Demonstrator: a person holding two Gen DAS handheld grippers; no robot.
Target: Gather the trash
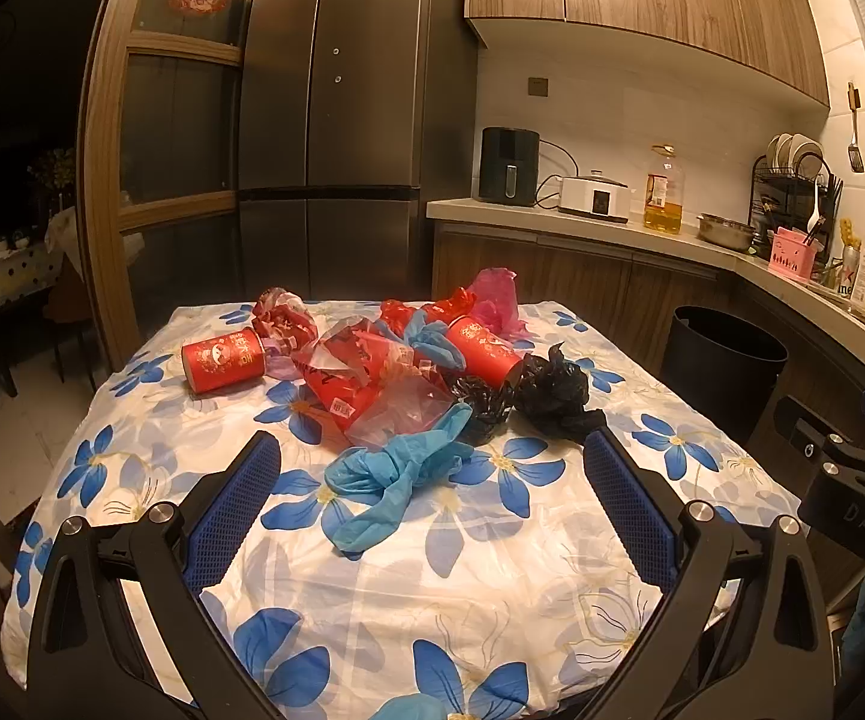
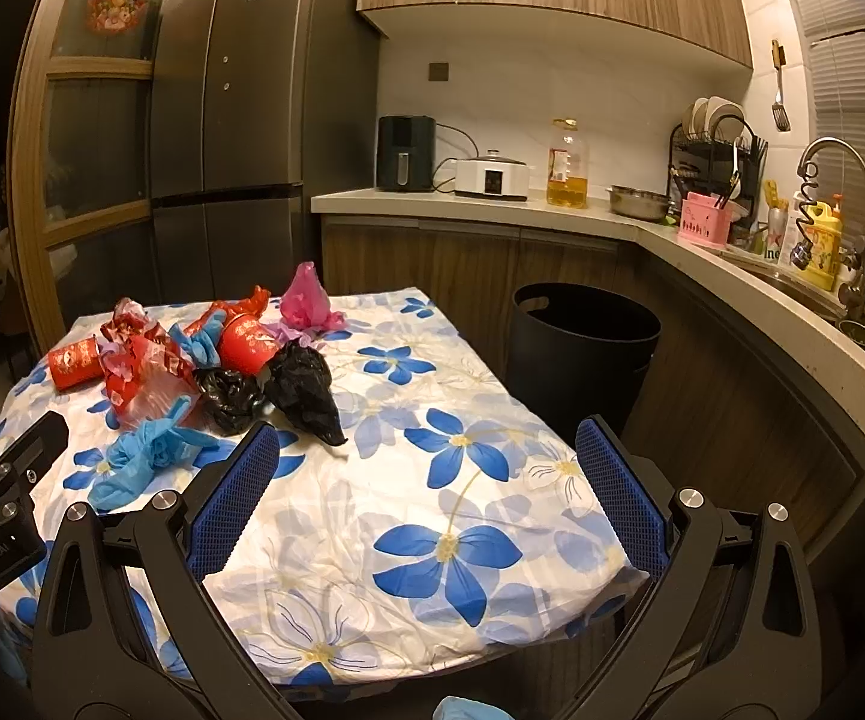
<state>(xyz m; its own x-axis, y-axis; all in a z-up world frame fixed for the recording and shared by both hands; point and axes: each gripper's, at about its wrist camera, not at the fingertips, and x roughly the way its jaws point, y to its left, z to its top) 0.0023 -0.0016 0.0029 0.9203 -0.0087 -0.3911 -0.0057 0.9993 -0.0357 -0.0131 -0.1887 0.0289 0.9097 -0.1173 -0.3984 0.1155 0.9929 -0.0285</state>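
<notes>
Two claws, left claw [image 1: 432, 450] and right claw [image 2: 426, 444], gape wide, empty; trash heap [image 1: 384, 366] crumpled: red, blue, black, pink.

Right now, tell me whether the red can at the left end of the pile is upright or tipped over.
Tipped over. The red can lies on its side on the flowered tablecloth, its round end facing sideways.
</notes>
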